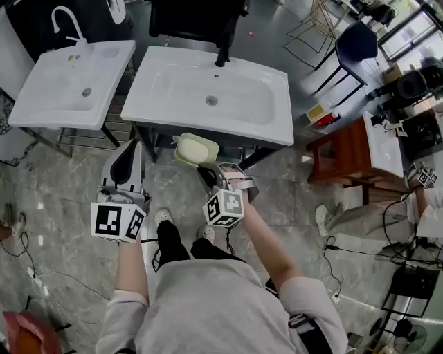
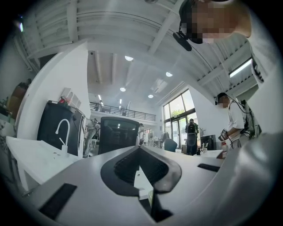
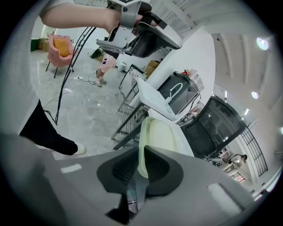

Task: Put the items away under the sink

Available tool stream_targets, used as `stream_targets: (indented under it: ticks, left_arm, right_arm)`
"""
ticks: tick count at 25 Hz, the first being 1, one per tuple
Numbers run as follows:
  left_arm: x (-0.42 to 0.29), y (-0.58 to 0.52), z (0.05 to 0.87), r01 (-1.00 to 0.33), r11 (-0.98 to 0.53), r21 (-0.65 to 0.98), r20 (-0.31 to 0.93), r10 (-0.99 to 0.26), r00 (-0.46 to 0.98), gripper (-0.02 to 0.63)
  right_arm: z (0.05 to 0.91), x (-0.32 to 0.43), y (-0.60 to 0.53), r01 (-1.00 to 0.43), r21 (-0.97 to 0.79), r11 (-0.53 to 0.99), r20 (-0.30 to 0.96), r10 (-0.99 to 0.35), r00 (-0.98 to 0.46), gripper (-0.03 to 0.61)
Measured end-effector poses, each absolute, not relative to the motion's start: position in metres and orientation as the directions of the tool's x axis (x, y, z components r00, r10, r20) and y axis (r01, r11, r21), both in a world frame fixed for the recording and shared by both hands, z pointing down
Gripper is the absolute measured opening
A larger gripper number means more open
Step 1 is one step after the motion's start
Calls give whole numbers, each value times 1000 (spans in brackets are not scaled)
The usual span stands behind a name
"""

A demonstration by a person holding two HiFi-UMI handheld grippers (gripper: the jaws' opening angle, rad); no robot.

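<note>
A pale yellow-green plastic tub (image 1: 195, 149) hangs in the air just in front of the large white sink (image 1: 159, 97). My right gripper (image 1: 210, 174) is shut on its near rim. In the right gripper view the tub's (image 3: 161, 134) rim sits pinched between the dark pads, with my right gripper (image 3: 142, 155) tilted up toward the sink's edge (image 3: 152, 100). My left gripper (image 1: 130, 148) is to the left of the tub, shut with nothing in it. In the left gripper view my left gripper (image 2: 139, 151) points upward at the room, its pads touching.
A smaller sink (image 1: 48, 104) with a curved tap (image 1: 67, 19) stands at the left. Dark frame legs (image 1: 149, 146) run below the large sink. A wooden stool (image 1: 345, 153), a blue chair (image 1: 356, 45) and another person (image 1: 422, 200) are at the right. Cables (image 1: 41, 276) lie on the floor.
</note>
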State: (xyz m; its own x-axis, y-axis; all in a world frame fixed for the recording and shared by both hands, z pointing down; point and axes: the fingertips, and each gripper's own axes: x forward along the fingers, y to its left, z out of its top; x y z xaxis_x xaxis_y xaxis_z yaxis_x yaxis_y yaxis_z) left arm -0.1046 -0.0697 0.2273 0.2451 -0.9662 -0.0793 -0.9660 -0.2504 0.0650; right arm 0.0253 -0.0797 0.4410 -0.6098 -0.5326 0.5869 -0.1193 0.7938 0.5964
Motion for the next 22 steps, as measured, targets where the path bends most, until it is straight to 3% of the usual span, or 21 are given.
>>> stream_targets:
  ticks: [11,22]
  left_arm:
    - [-86,-24,256,-982,-168,82,-46,-985,165,8]
    - [-123,-46,287,-971,-215,107,-18,-977,214,8]
  right_arm:
    - [466,40,-49,-38,589,807,599,-468,-650,48]
    - [499,6,-53,-50,581,813,611,-475,-633,48]
